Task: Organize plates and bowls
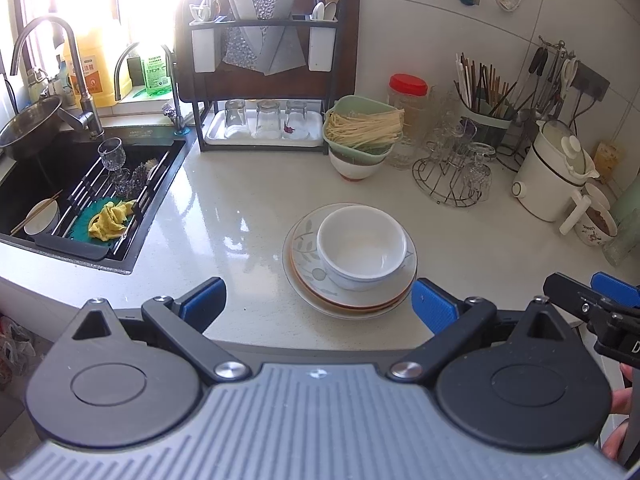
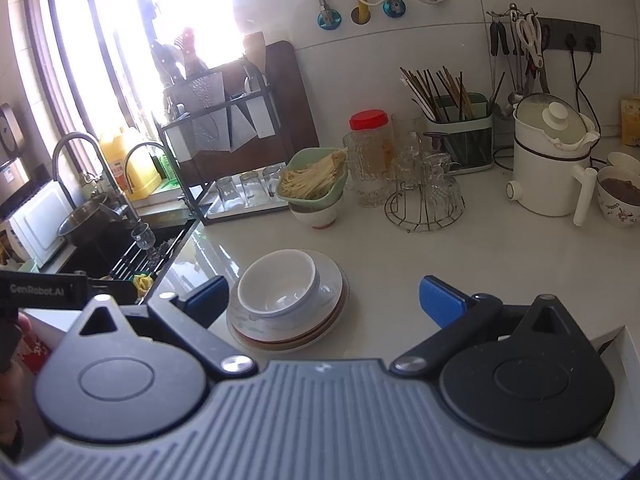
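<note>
A white bowl (image 1: 362, 246) sits on a stack of plates (image 1: 320, 300) with a leaf pattern on the white counter. The same bowl (image 2: 276, 284) and plates (image 2: 332, 312) show in the right wrist view. My left gripper (image 1: 318, 304) is open and empty, held just short of the stack. My right gripper (image 2: 320, 300) is open and empty, also near the stack; its fingers (image 1: 612, 290) show at the right edge of the left wrist view. Another bowl with chopsticks (image 1: 42, 218) lies in the sink.
A sink (image 1: 24, 184) with a drying rack, a goblet and a yellow cloth is at the left. A green basket of noodles on a bowl (image 1: 362, 136), a red-lidded jar, a glass rack (image 1: 456, 172), a chopstick holder and a white kettle (image 1: 552, 172) stand behind.
</note>
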